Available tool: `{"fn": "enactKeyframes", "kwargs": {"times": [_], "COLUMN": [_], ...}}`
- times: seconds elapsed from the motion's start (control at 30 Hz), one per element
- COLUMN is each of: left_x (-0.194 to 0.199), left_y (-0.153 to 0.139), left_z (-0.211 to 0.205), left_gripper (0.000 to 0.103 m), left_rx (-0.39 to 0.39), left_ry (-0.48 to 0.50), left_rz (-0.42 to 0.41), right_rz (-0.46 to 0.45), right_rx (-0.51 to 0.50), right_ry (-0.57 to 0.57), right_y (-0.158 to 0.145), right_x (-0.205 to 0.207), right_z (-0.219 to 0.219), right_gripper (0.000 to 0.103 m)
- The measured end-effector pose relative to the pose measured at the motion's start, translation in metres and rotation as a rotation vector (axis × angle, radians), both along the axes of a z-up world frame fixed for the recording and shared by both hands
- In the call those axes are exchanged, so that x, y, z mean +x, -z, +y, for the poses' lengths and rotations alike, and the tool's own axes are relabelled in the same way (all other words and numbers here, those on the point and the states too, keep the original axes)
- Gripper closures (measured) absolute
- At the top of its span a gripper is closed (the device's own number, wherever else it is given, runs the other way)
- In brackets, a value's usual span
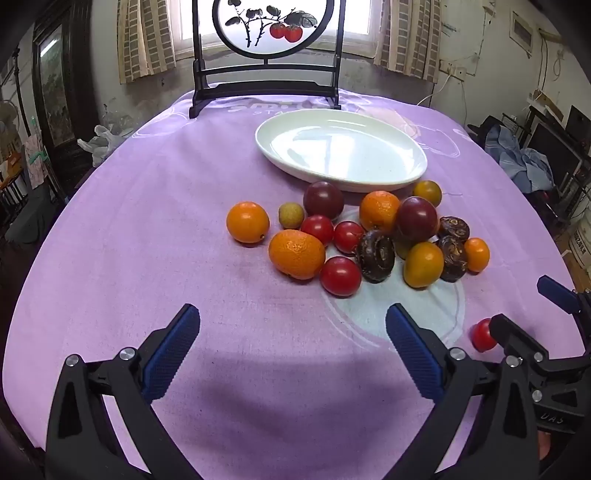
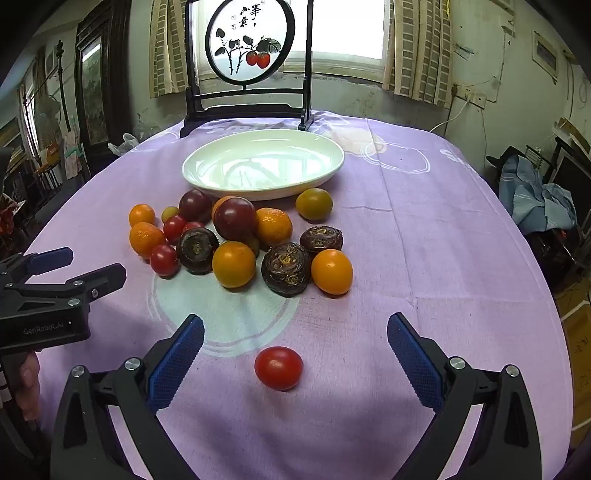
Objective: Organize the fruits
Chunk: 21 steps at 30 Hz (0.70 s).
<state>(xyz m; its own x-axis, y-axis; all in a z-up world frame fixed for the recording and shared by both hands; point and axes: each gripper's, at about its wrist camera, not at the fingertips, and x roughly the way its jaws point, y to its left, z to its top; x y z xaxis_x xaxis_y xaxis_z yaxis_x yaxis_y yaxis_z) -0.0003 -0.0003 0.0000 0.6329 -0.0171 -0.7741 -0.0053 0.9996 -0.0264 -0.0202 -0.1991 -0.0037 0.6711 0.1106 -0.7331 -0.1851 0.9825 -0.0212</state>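
A pile of fruit [image 1: 369,236] lies on the purple cloth: oranges, red and dark tomatoes, yellow ones and dark brown water chestnuts, the same pile of fruit [image 2: 240,243] showing in the right wrist view. Behind it stands an empty white oval plate [image 1: 402,147], also plate [image 2: 325,155]. A lone red tomato [image 2: 279,368] sits apart, near me, between the tips of my right gripper [image 2: 295,328], which is open and not touching it. My left gripper [image 1: 293,321] is open over bare cloth, short of the pile. The lone tomato [image 1: 482,334] is half hidden behind the right gripper's finger.
A dark wooden stand with a round painted screen [image 1: 269,29] rises at the table's far edge. The round table [image 1: 147,221] drops off on every side. Clothes and clutter lie to the right [image 2: 535,192]. A hand [image 2: 27,384] holds the left gripper's handle.
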Motion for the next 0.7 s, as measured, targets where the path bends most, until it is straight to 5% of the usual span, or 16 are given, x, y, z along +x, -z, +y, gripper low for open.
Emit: {"fn": "enactKeyframes", "kwargs": {"times": [0.7], "left_x": [-0.0007], "left_y": [0.0032], "left_z": [0.0025], "left_gripper": [0.004], "left_rx": [0.002], "left_ry": [-0.017], "left_rz": [0.008], "right_rz": [-0.008], "right_rx": [0.001], "right_ry": [0.0], "right_y": [-0.0005], "right_x": [-0.0028], "right_z": [-0.0015], "right_gripper": [0.003]}}
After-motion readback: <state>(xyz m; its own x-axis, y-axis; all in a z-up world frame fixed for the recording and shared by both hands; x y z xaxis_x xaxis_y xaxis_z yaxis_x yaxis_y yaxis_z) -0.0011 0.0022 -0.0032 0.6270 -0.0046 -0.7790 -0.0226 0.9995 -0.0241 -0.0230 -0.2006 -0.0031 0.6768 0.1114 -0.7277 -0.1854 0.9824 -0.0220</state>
